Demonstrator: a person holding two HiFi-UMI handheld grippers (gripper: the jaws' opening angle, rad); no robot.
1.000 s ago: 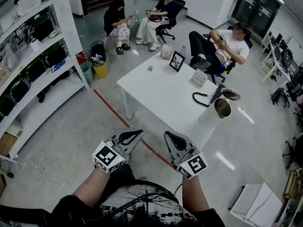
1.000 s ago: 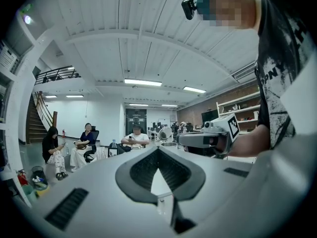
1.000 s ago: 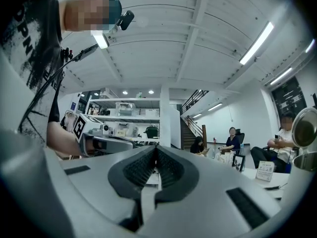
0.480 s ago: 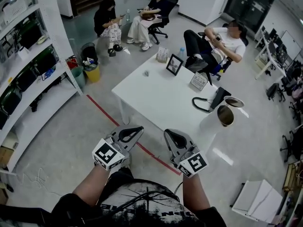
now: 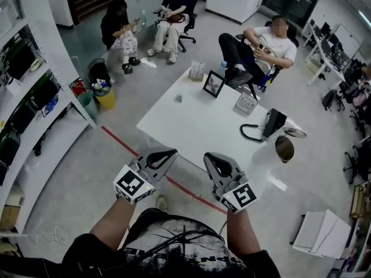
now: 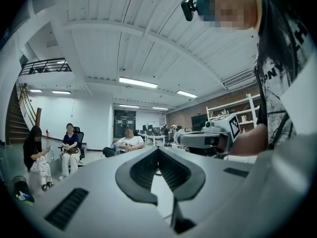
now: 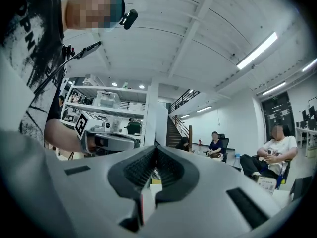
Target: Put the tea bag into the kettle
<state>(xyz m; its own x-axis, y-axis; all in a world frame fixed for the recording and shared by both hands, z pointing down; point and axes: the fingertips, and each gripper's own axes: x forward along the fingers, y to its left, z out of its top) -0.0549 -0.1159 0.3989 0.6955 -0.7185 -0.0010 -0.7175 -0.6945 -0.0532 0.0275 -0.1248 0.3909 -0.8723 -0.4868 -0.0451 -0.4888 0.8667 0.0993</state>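
The jaws of the left gripper (image 6: 158, 151) are pressed together with nothing between them, and the jaws of the right gripper (image 7: 156, 148) are closed and empty too. Both are carried level and side by side at chest height. That suits a walk-up rather than a reach, since no grasp has begun.

In the head view, the near corner of the white surface (image 5: 191, 120) lies at 12 o'clock of the two grippers. The kettle (image 5: 284, 148) stands open-topped near the surface's far right edge, at about 3 o'clock of the right gripper. Its lid (image 5: 294, 133) is tipped back, probably left open so the bag can go straight in. A black base with a looped cord (image 5: 271, 123) sits just beside it at 11 o'clock.

A small pale object (image 5: 178, 98) lies alone at 12 o'clock of the left gripper. It may be the tea bag, but it is too small to tell.

Compared with a second ago, the surface and kettle sit lower and nearer in the frame, with the surface's corner now closer to the jaws. The grippers keep the same paired, closed pose.
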